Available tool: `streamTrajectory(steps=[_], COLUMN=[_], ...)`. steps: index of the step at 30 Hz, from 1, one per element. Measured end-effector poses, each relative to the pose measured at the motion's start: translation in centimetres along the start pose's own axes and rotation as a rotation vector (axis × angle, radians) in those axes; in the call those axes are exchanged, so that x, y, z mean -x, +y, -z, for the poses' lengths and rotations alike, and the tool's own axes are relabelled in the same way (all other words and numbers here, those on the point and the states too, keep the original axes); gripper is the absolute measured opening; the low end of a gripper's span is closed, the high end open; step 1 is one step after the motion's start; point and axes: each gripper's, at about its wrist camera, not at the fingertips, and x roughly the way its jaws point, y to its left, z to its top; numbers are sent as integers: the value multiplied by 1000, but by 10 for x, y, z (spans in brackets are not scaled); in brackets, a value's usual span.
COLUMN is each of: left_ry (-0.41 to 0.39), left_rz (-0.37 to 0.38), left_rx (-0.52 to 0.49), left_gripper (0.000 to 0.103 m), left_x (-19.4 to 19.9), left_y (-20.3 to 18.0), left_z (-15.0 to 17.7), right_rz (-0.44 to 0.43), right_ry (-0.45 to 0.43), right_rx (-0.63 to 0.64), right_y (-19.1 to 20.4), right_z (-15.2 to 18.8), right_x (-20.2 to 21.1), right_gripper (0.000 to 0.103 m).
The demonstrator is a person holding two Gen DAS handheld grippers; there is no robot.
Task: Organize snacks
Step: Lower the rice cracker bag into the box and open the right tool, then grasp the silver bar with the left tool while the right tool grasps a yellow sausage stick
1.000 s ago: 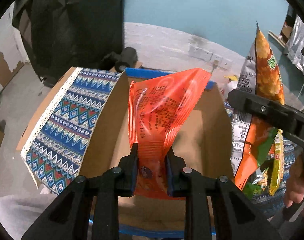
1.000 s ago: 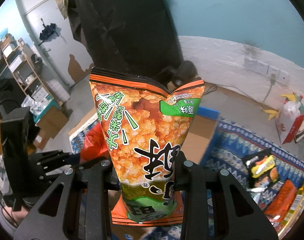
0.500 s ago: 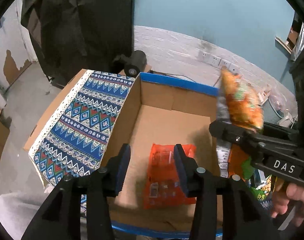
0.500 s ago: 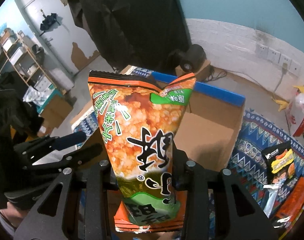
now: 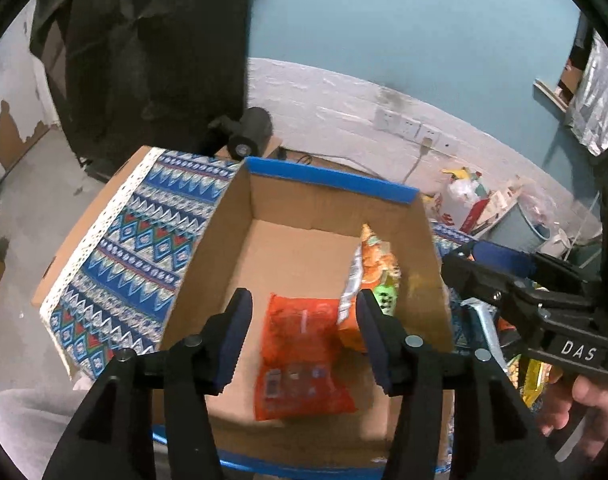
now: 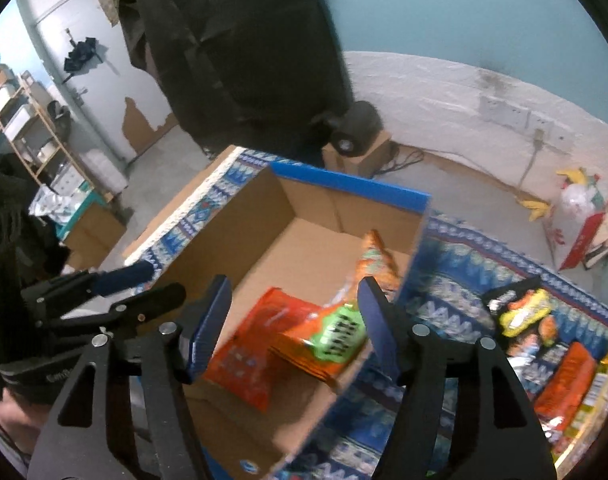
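With both the left gripper (image 5: 302,336) and right gripper (image 6: 294,320) wide open and empty above the box (image 5: 327,190), the soft, light, crinkly snack bags (image 6: 315,332) lying inside it are best pinched at a flat sealed edge.

Black gripper (image 5: 302,336), blue pads (image 5: 235,336), silver screws.

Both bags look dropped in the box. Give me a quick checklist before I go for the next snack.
1. Left gripper jaws open, nothing held: ok.
2. Right gripper jaws open, nothing held: ok.
3. Red bag flat on the cardboard box floor: ok.
4. Orange-green bag inside the box: ok, though it leans on the right wall.
5. Loose snacks on the patterned cloth, right of the box: ok.
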Motion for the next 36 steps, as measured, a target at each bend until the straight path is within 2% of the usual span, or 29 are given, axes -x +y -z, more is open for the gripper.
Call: streamTrajectory(steps=[4,6,7,8,14,26,36], left_ry=[4,7,7,6,31,55,138], left_rz=[33,44,40,36,92,166,202], left_rx=[-26,-40,-44,-46,-90,-205,-310], left_gripper=[56,64,72,73,73,73,73], left_x=[0,0,-1,-1,-9,-10,-29], left_y=[-19,-32,-38,-42,-78,-150,-210], left_z=[0,0,1,1,5,16,32], right_rz=[35,51,62,71,111,214,317], right_ry=[4,4,3,-1,-21,-43,-25], right_rx=[-18,-31,-36,-42,-77,-204,-328], right_y=[-19,-28,-33,-39,-72,-142,-209], right_z=[11,15,17,19,35,77,128], right_x=[16,25,29,34,66,120,146], right_gripper=[67,67,67,67,70,70,70])
